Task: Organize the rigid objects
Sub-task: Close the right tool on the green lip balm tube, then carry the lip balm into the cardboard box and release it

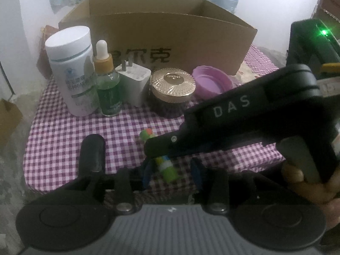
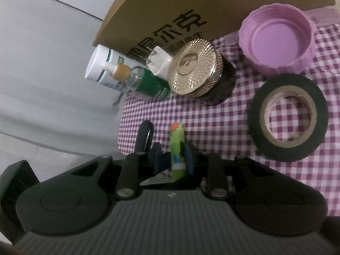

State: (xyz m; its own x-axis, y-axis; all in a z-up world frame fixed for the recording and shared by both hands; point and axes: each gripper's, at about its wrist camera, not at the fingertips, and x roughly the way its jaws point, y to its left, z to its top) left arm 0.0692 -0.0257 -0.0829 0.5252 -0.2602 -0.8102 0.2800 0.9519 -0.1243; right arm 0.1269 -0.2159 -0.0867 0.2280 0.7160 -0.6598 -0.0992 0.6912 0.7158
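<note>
While both grippers crowd the near edge of the checked cloth (image 1: 63, 140), a small green tube (image 2: 177, 148) stands between them. In the right wrist view the tube sits between the right gripper (image 2: 170, 153) fingers, blue pads close on either side; whether they press it I cannot tell. The left gripper (image 1: 148, 159) is partly open — its right finger is hidden behind the other tool, so any contact cannot be told.

Row behind, in front of the box (image 1: 170, 36): white bottle (image 1: 72, 70), dropper (image 1: 107, 85), charger (image 1: 133, 85), gold-lidded jar (image 1: 172, 93), purple cap (image 1: 212, 82); tape roll (image 2: 286, 116) nearby.

Risks — the tube is narrow and upright, close to the table's edge; a loose pinch or a bump between the two tools could tip it off.
</note>
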